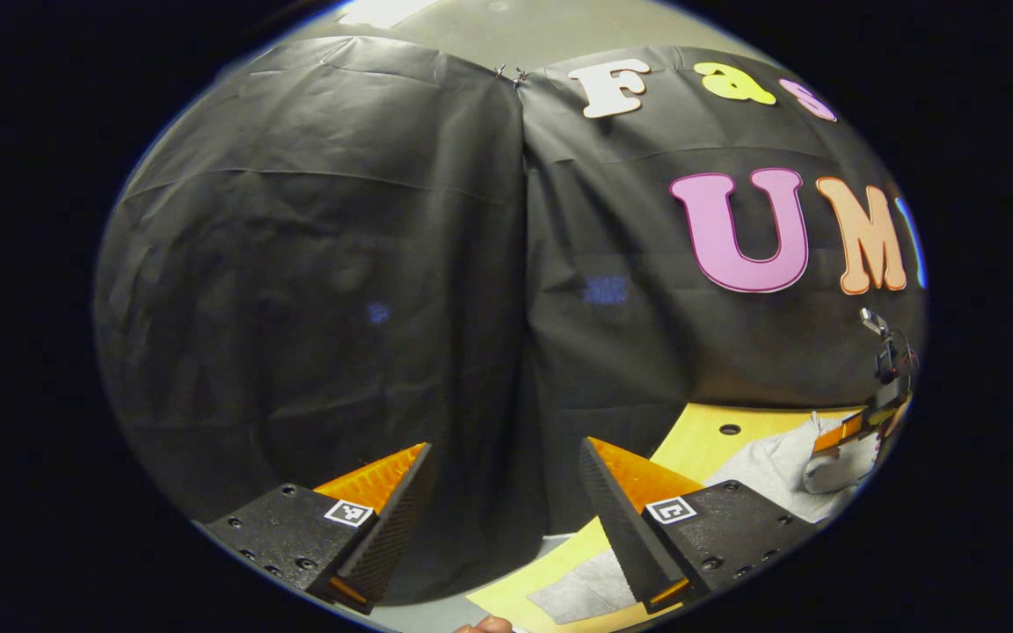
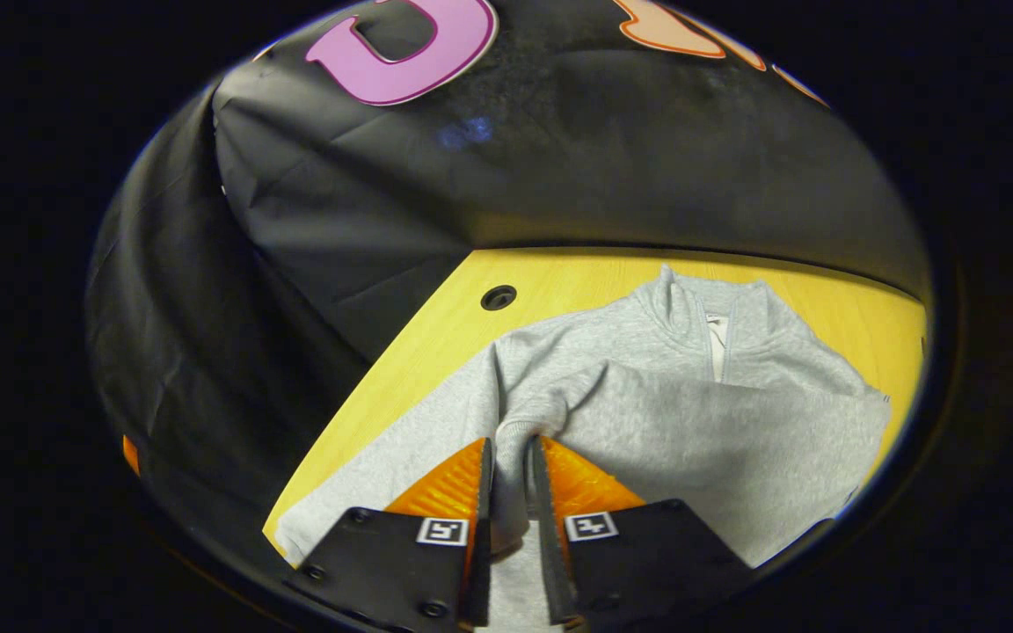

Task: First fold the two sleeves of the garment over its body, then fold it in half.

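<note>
The garment [image 2: 647, 396] lies on the table [image 2: 436, 343], one sleeve [image 2: 709, 422] across its body.

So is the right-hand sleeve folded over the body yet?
Folded. In the right gripper view the sleeve lies across the sweatshirt's chest below the collar, its cuff end pinched in the right gripper.

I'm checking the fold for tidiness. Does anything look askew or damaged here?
Nothing stands out. The grey garment lies flat on the yellow table, one sleeve folded across its body, cuff pinched in the right gripper.
</note>
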`<action>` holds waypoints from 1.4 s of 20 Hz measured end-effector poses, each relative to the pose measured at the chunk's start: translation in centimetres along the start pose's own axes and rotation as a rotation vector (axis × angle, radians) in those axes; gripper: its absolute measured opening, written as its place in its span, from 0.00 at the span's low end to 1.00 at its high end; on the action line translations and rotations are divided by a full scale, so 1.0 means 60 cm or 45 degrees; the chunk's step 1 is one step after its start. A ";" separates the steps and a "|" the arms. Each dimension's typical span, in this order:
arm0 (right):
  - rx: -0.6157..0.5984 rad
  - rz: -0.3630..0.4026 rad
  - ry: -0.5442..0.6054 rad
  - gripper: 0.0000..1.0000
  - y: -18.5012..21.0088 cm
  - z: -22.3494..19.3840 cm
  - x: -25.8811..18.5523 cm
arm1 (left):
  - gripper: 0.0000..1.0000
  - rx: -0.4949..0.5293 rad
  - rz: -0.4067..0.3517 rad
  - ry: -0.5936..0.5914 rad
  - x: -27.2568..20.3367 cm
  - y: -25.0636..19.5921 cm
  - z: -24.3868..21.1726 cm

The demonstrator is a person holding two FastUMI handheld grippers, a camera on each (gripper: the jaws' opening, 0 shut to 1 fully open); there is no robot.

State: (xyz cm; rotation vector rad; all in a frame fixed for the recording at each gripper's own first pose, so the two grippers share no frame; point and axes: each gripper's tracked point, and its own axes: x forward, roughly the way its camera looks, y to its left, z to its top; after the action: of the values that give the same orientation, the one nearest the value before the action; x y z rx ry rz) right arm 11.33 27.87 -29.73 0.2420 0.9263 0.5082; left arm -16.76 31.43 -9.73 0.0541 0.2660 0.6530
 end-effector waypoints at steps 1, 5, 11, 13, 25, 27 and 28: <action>-0.004 0.027 -0.007 0.28 0.007 0.001 -0.003 | 0.99 -0.008 -0.015 0.007 0.004 -0.006 -0.007; -0.086 0.040 -0.114 1.00 0.014 0.017 -0.039 | 0.99 0.007 -0.069 0.073 0.018 -0.035 -0.052; -0.174 -0.041 -0.272 0.99 -0.024 0.058 -0.114 | 0.99 -0.001 -0.195 0.271 0.024 -0.082 -0.164; -0.163 -0.064 -0.301 0.99 -0.043 0.067 -0.139 | 0.95 -0.044 -0.217 0.364 0.019 -0.095 -0.208; -0.110 -0.177 -0.307 0.99 -0.141 0.044 -0.210 | 0.95 -0.064 -0.243 0.728 -0.025 -0.111 -0.392; -0.116 -0.179 -0.314 0.99 -0.147 0.042 -0.219 | 0.95 -0.071 -0.225 0.758 -0.027 -0.106 -0.403; -0.117 -0.182 -0.316 0.99 -0.151 0.043 -0.221 | 0.95 -0.076 -0.218 0.775 -0.028 -0.106 -0.409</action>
State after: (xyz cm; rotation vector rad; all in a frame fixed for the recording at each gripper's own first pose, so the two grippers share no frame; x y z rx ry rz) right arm 9.68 13.32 -22.68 0.1499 0.6714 0.3774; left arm -20.68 24.52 -33.87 -0.2275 0.8283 0.4927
